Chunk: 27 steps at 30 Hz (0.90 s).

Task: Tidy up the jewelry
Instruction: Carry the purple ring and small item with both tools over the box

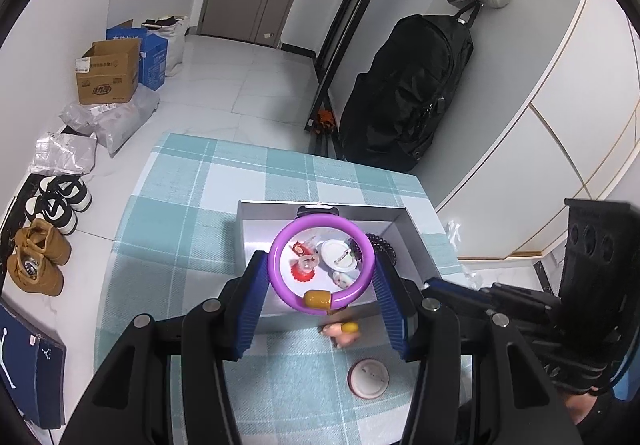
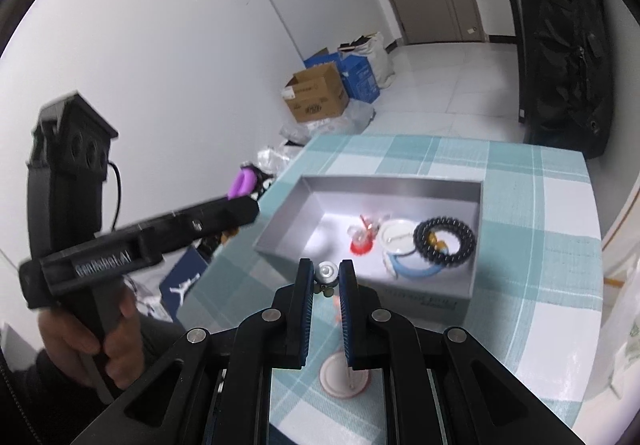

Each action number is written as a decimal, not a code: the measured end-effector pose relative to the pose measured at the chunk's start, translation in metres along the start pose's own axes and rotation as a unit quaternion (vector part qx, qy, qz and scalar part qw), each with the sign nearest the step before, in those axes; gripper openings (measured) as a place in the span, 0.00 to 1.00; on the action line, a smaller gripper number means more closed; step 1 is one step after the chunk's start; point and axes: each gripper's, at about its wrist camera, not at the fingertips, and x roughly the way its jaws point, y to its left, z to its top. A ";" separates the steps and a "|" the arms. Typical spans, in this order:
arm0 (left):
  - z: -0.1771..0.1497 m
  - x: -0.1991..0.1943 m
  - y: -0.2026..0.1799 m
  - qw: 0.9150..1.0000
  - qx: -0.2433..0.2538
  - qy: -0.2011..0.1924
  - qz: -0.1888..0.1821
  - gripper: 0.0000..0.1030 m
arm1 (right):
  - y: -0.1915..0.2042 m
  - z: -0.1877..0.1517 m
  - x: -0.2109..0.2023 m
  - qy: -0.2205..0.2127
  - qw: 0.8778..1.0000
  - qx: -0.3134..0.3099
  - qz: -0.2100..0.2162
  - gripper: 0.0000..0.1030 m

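Note:
My left gripper (image 1: 322, 265) is shut on a purple bangle (image 1: 276, 265) with an amber bead, held by its sides above the open grey box (image 1: 320, 203). In the box lie a red ornament (image 2: 362, 239), a white round badge (image 2: 396, 237), a blue ring (image 2: 412, 271) and a black bead bracelet (image 2: 444, 241). My right gripper (image 2: 326, 265) is shut on a small silver round trinket (image 2: 327, 271), just short of the near wall of the box (image 2: 384, 179). The purple bangle (image 2: 242, 181) also shows at the left, off the table's side.
On the teal plaid tablecloth (image 1: 192, 205), in front of the box, lie a small pink and yellow piece (image 1: 344, 333) and a round pink-rimmed badge (image 1: 368, 379). A black backpack (image 1: 412, 85) leans on the wall behind. Shoes and cardboard boxes (image 1: 108, 73) stand on the floor at the left.

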 end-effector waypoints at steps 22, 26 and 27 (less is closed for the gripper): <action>0.015 0.045 -0.004 0.998 -0.035 0.050 -0.015 0.46 | -0.049 0.034 0.022 -0.004 0.993 0.115 0.029 0.11; 0.017 0.053 -0.007 0.998 -0.031 0.059 -0.012 0.46 | -0.058 0.036 0.029 0.002 0.990 0.138 0.036 0.11; 0.017 0.055 -0.006 0.997 -0.033 0.062 -0.013 0.46 | -0.060 0.036 0.029 0.002 0.989 0.141 0.037 0.11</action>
